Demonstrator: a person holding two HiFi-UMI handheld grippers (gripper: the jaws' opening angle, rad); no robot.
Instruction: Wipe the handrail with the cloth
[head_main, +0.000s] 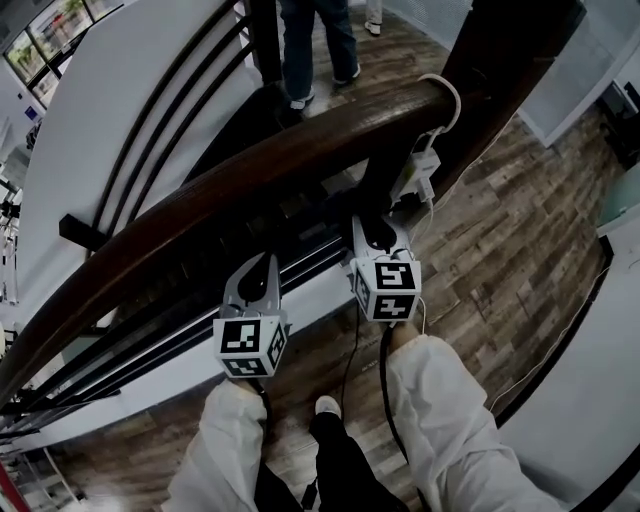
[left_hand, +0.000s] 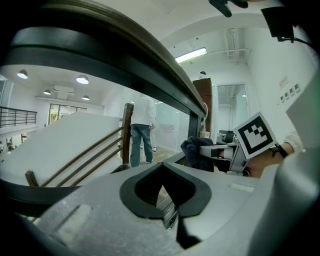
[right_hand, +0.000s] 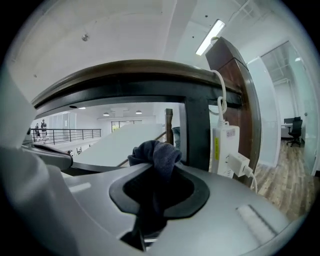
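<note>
Right, rt claw (head_main: 378, 232) is clamped on the crumpled dark-blue cloth (right_hand: 154, 156), centre of the right gripper view, just below the curved dark-brown wooden handrail (head_main: 250, 165), which runs lower left to upper right in the head view. Left claw (head_main: 264, 268) pinched closed, nothing in it, also below the rail. White plug-in adapter (right_hand: 224, 145) sits right of centre.

I see wood-plank flooring (head_main: 500, 230) below, bounded by white walls (head_main: 585, 75). A white sloped panel (head_main: 110, 110) flanks the stairs. Overhead, one fluorescent tube (right_hand: 210, 37) and several round recessed ceiling lights (left_hand: 82, 79) are lit. An office chair (right_hand: 294, 131) stands at the far right.
</note>
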